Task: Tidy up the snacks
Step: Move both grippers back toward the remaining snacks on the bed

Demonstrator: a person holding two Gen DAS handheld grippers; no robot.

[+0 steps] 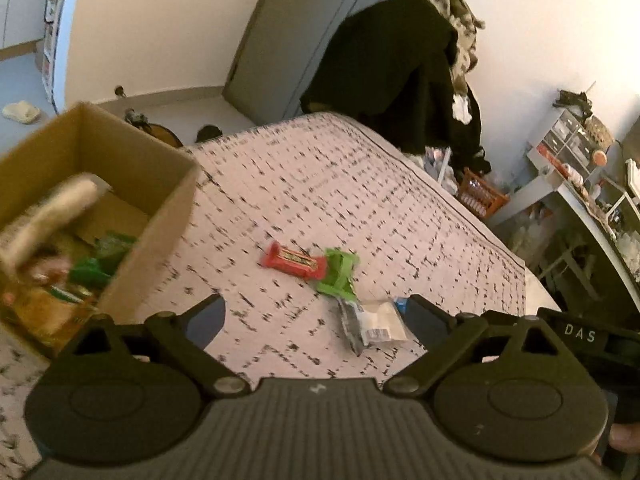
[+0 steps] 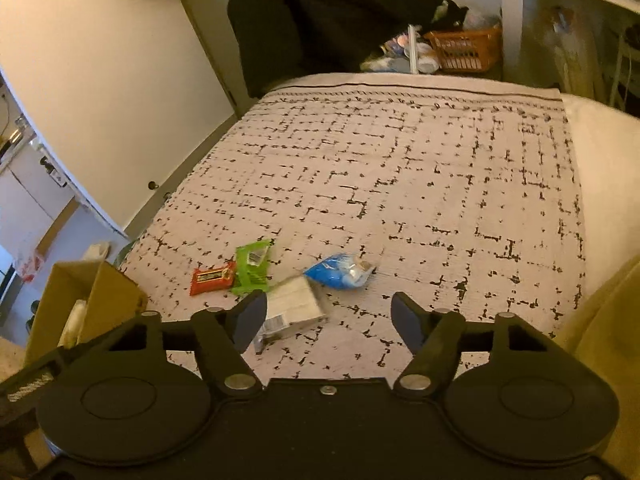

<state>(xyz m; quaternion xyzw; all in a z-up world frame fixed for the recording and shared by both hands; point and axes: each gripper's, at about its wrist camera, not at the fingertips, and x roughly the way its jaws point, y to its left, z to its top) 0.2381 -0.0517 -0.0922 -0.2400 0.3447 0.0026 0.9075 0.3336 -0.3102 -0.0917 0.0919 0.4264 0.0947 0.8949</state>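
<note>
Several snack packets lie on the patterned bed cover (image 1: 320, 184): a red bar (image 1: 294, 260) (image 2: 212, 277), a green packet (image 1: 338, 272) (image 2: 252, 266), a white-and-grey packet (image 1: 376, 320) (image 2: 290, 306) and a blue bag (image 2: 340, 274). An open cardboard box (image 1: 132, 184) (image 2: 100, 300) stands at the left with several snacks and a pale roll inside. My left gripper (image 1: 316, 320) hovers open over the cover, short of the red bar, its right finger beside the white packet. My right gripper (image 2: 328, 320) is open, its left finger over the white packet's edge, nothing pressed between the pads.
Dark clothes hang over a chair (image 1: 396, 60) beyond the bed's far edge. An orange basket (image 2: 466, 50) sits on the floor by a cluttered white desk (image 1: 576, 184). A yellow-green cushion or blanket (image 2: 608, 320) borders the cover at the right.
</note>
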